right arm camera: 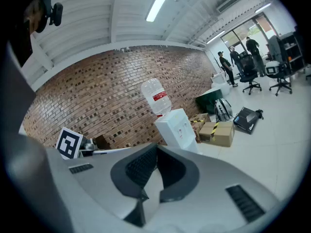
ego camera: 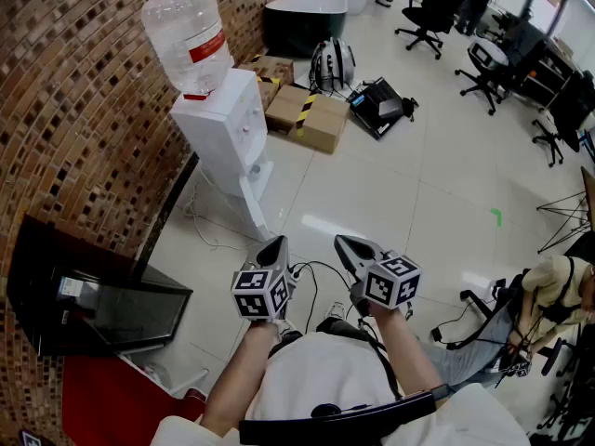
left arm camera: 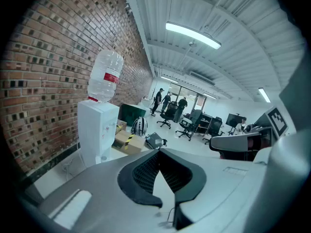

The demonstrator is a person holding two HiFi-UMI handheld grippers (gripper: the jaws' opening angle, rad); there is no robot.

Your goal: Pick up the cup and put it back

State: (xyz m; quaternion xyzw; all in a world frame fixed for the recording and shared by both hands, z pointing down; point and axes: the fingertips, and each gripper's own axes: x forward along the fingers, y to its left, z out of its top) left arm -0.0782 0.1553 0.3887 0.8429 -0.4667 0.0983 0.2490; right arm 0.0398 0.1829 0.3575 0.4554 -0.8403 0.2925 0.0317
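No cup shows in any view. My left gripper point(ego camera: 272, 246) and right gripper point(ego camera: 350, 246) are held side by side at chest height, both pointing toward a white water dispenser point(ego camera: 228, 137) that carries a clear bottle point(ego camera: 186, 35) and stands against the brick wall. The left gripper point(left arm camera: 158, 152) is shut with nothing between its pads. The right gripper point(right arm camera: 156, 147) also has its pads meeting at the tip, empty. The dispenser point(left arm camera: 97, 130) stands ahead to the left in the left gripper view. In the right gripper view the dispenser point(right arm camera: 177, 127) is just above the jaws.
Cardboard boxes point(ego camera: 307, 114), a striped helmet-like bag point(ego camera: 332, 63) and a black case point(ego camera: 376, 105) lie on the floor beyond the dispenser. A black cabinet point(ego camera: 84, 295) stands at the left by the wall. Office chairs point(ego camera: 428, 12) are at the back. A person point(ego camera: 558, 286) sits at the right. Cables point(ego camera: 311, 277) trail underfoot.
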